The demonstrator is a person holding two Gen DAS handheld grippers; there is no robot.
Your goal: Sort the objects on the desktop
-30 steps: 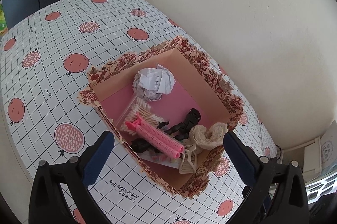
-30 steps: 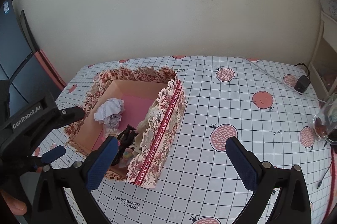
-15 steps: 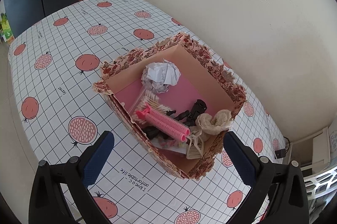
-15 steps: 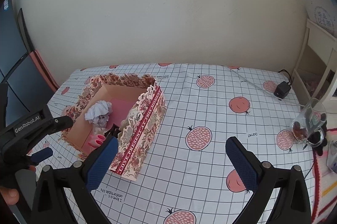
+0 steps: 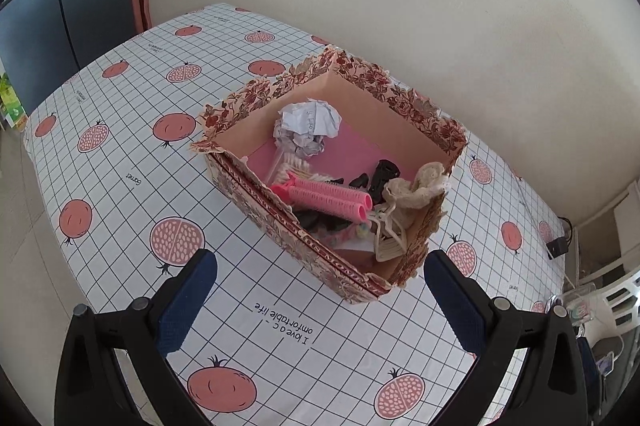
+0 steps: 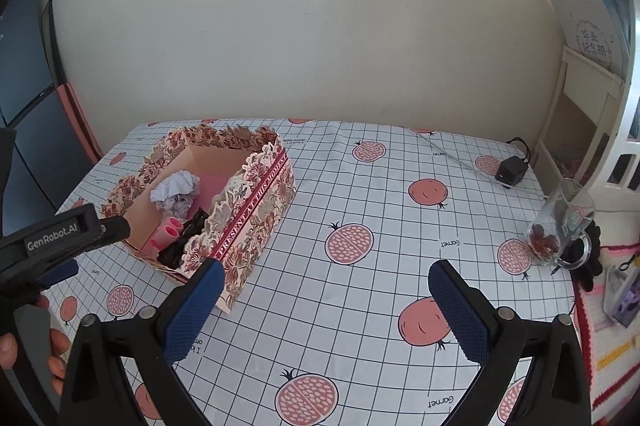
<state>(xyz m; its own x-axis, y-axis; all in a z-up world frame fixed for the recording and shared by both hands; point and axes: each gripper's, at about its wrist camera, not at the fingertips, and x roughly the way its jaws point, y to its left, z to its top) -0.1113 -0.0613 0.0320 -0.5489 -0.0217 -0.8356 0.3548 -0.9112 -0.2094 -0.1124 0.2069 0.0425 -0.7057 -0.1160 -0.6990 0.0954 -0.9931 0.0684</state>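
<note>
A floral cardboard box (image 5: 280, 204) stands on the pomegranate-print tablecloth; its long outer wall shows in the right wrist view as the box (image 6: 256, 222). Inside lie a crumpled paper ball (image 5: 306, 128), pink hair rollers (image 5: 328, 200), cotton swabs (image 5: 290, 170), black clips (image 5: 378, 178), a cream crochet piece (image 5: 416, 194) and a beige claw clip (image 5: 388, 240). My left gripper (image 5: 320, 300) hangs open above the table, short of the box's near corner. My right gripper (image 6: 326, 306) is open and empty over bare cloth right of the box. The left gripper body (image 6: 52, 238) and a hand show at that view's left edge.
A glass mug (image 6: 562, 226) stands near the table's right edge, with a black power adapter (image 6: 510, 170) and its cable behind it. A white shelf unit (image 6: 588, 98) stands past the right edge. The wall runs close behind the box. Dark cabinet panels (image 5: 60, 6) rise beyond the left end.
Both grippers have drawn back and up from the box, so it looks smaller and farther. The box's contents have not shifted. Both stay open.
</note>
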